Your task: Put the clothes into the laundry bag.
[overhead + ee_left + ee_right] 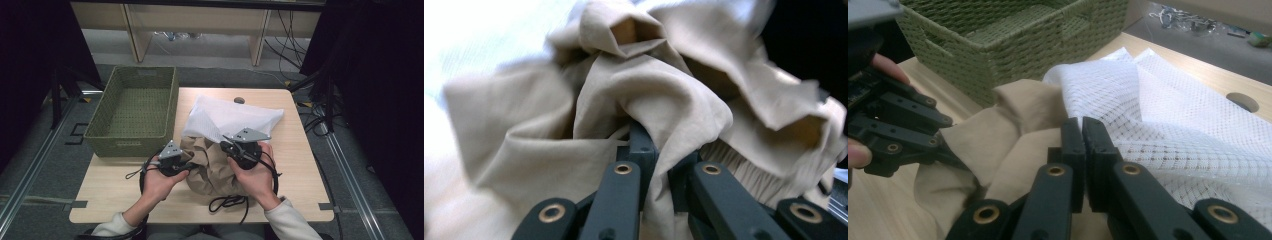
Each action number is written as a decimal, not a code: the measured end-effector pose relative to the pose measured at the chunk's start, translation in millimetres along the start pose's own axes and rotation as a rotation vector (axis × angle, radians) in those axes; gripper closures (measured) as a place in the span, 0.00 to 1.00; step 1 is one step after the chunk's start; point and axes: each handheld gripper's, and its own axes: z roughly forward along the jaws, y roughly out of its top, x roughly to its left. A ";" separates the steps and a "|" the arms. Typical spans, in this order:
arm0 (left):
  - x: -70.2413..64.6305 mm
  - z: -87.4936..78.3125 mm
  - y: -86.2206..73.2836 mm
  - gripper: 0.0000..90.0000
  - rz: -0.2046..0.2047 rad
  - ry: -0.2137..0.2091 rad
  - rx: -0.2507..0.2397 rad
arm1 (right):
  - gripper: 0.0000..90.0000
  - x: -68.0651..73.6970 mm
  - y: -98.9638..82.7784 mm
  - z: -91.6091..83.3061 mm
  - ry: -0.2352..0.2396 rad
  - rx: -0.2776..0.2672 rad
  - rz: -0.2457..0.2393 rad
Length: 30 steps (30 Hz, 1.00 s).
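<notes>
The wooden table [300, 165] carries a green woven basket [132, 110] at its far left, and right of that lies a white mesh bag [235, 117] with the crumpled tan cloth [207, 165] spilling out of its near end, at the table's middle. My left claw [651, 165] is clamped on a fold of the tan cloth. My right claw [1082, 150] is pressed together where the cloth meets the bag's mouth, though what it pinches I cannot tell.
</notes>
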 end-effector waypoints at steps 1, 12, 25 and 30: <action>-4.5 0.9 4.2 0.94 0.028 -0.005 -0.012 | 1.00 1.1 0.3 0.1 0.005 -0.005 0.004; -27.8 29.0 32.3 0.94 0.151 -0.045 -0.031 | 1.00 1.8 4.0 -7.3 0.013 -0.061 0.008; -33.7 32.5 32.9 0.94 0.152 -0.029 -0.055 | 1.00 2.0 7.2 -13.5 0.036 -0.089 -0.002; -37.8 11.9 41.1 0.94 0.181 0.004 -0.092 | 1.00 7.2 13.3 -24.2 0.053 -0.122 0.024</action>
